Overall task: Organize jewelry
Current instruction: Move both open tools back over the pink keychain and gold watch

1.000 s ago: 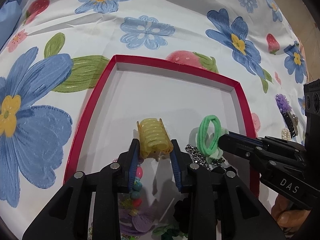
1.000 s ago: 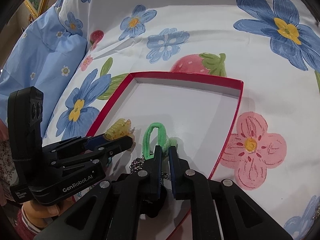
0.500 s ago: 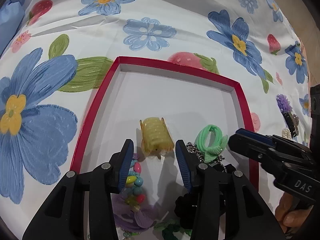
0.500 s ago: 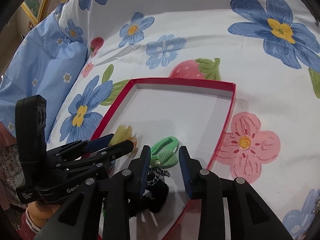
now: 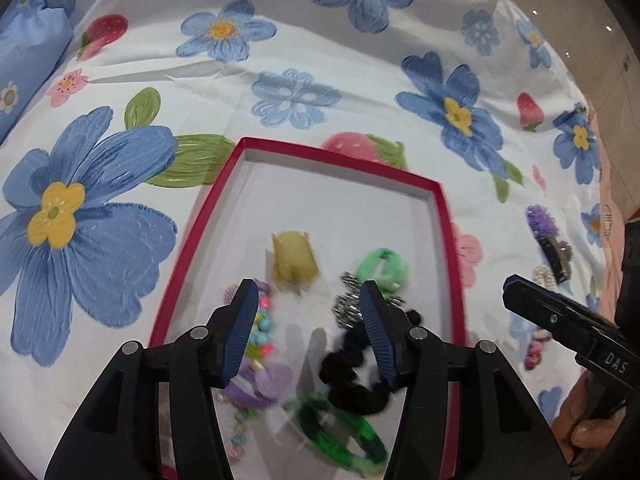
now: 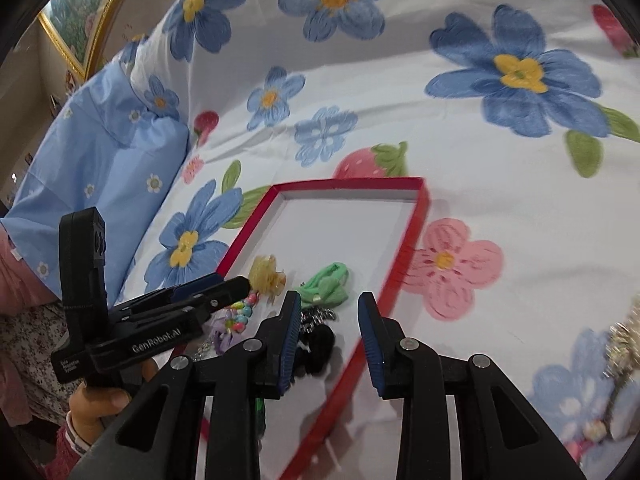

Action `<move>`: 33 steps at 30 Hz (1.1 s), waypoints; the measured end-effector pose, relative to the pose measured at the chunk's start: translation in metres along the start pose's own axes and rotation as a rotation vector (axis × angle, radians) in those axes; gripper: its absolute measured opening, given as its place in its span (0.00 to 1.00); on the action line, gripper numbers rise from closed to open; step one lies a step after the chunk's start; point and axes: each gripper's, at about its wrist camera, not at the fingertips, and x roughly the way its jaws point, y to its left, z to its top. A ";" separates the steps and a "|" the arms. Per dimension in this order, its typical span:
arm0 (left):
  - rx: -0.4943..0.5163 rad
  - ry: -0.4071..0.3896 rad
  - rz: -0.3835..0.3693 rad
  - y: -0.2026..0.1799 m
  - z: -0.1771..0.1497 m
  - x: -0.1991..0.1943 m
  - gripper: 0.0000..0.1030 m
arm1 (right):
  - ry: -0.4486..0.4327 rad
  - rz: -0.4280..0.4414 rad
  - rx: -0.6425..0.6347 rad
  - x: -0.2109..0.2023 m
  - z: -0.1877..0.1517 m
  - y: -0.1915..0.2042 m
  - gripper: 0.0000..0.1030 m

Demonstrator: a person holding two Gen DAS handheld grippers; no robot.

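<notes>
Above the red-rimmed box [image 5: 444, 216], both grippers, left [image 5: 306, 330] and right [image 6: 328, 338], are hanging open and empty; next probably comes fetching the blurred pieces lying right of it.

A flowered bedsheet [image 6: 400, 92] covers the surface; a gilt-framed picture [image 6: 76, 28], perhaps, hangs behind.

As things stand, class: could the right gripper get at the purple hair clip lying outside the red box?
Probably yes. The right gripper is open and empty, and the purple hair clip lies uncovered on the floral sheet beyond the red box, nothing between them.
</notes>
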 end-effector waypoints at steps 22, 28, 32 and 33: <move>0.092 -0.017 -0.152 -0.087 -0.049 -0.052 0.59 | -0.184 -0.175 0.216 -0.149 -0.069 -0.109 0.39; 0.134 0.013 -0.182 -0.114 -0.059 -0.050 0.62 | -0.198 -0.220 0.261 -0.168 -0.087 -0.133 0.41; 0.169 0.034 -0.201 -0.133 -0.066 -0.046 0.63 | -0.198 -0.235 0.278 -0.173 -0.097 -0.142 0.41; 0.181 0.041 -0.205 -0.139 -0.068 -0.044 0.63 | -0.198 -0.237 0.281 -0.173 -0.099 -0.144 0.41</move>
